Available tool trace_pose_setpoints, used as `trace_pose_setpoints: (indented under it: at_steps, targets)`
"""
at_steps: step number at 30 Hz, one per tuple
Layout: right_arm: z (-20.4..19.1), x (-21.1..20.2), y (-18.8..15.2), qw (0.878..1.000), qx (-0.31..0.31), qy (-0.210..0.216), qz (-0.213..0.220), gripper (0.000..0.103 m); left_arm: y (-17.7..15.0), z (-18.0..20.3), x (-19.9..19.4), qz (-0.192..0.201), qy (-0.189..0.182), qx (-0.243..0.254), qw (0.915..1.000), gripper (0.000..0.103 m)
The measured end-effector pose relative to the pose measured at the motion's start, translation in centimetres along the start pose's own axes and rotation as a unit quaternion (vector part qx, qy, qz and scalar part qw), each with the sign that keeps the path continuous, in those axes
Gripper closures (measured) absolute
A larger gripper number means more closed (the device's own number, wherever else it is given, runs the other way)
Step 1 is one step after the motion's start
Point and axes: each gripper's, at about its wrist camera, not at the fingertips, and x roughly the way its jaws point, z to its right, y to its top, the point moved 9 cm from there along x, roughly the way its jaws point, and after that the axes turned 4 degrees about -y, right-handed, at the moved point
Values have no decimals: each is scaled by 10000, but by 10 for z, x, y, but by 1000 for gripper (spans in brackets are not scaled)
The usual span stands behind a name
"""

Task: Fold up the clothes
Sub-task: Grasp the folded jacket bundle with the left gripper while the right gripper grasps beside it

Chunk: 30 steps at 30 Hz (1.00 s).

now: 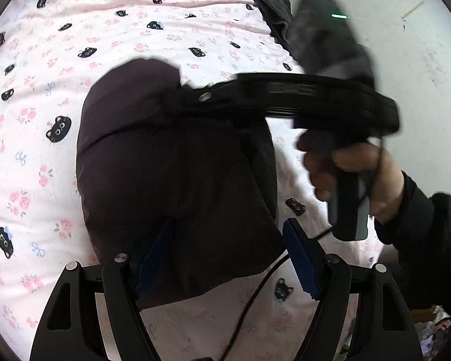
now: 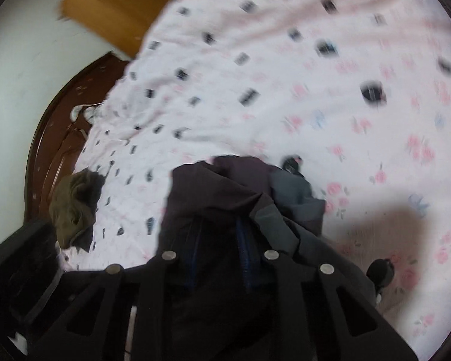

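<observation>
Left wrist view first: I see my left gripper [image 1: 225, 258] with its fingers spread wide over a dark purple-brown garment [image 1: 171, 174] that lies bunched on the pink bedsheet [image 1: 75, 45] printed with black cat faces and roses. The left blue pad [image 1: 154, 258] sits against or under the near edge of the cloth, while the right blue pad [image 1: 300, 258] stands clear of it at the cloth's right edge, over the sheet, so I do not read this as a grip. A black cable [image 1: 255, 300] runs across the sheet between the fingers.

Across the far right of that same view my right gripper [image 1: 177, 96] reaches in from the right, its tip buried in the far top of the garment. A hand [image 1: 351, 174] in a black sleeve [image 1: 430, 228] holds its handle. A second dark garment [image 1: 267, 0] lies at the far edge of the bed.

From the right wrist view, which is blurred, the right gripper's [image 2: 219, 258] fingers stand narrow with folds of the dark garment [image 2: 213, 192] bunched between them, a grey lining patch [image 2: 297, 192] showing to the right; I take it as pinching the cloth. To the left an olive-green cloth [image 2: 75, 207] lies at the bed's edge, beside a dark brown wooden frame [image 2: 54, 138]. Farther off stands a cardboard box [image 2: 114, 3].
</observation>
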Motion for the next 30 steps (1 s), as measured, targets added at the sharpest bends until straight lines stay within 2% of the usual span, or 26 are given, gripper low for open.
trace_pose_setpoints:
  at_steps: [2,4,7,10,13,14,16,18,20,23,25,27,28,30]
  targets:
    - [12,10,-1,9996,244,-81,-112,84,1,-1,6,15,-14,-15,10000,32]
    - [25,15,-2,9971,746,33,-165,84,2,1,12,45,-39,46,10000,31]
    - [39,21,-5,9930,1166,68,-176,85,2,4,19,21,118,253,9996,29]
    - [37,25,-4,9938,1101,-47,-132,85,2,5,25,-26,279,429,9987,27]
    - [28,15,-4,9951,977,-115,-17,82,6,5,12,10,55,111,9999,27]
    - [22,6,-4,9957,926,-92,42,79,8,4,6,33,-46,-15,10000,27]
    - [11,-17,-8,9966,788,-98,213,62,13,-1,-12,121,-259,-364,9989,27]
    - [-1,-42,-15,9966,671,-156,447,29,18,-9,-30,195,-334,-683,9969,27]
    - [-10,-69,-26,9949,607,-419,695,14,23,-21,-50,245,-314,-818,9959,27]
    - [-15,-91,-46,9921,721,-649,799,14,25,-43,-82,396,-123,-835,9956,25]
    - [-12,-97,-62,9886,1047,-736,791,13,22,-66,-90,381,50,-875,9954,25]
    - [-5,-100,-80,9831,1487,-785,720,13,21,-92,-83,289,216,-938,9949,25]
    - [-2,-98,-84,9816,1607,-679,776,13,20,-100,-76,203,248,-996,9945,25]
    - [4,-94,-92,9777,1844,-467,886,13,14,-106,-55,-59,121,-1127,9935,25]
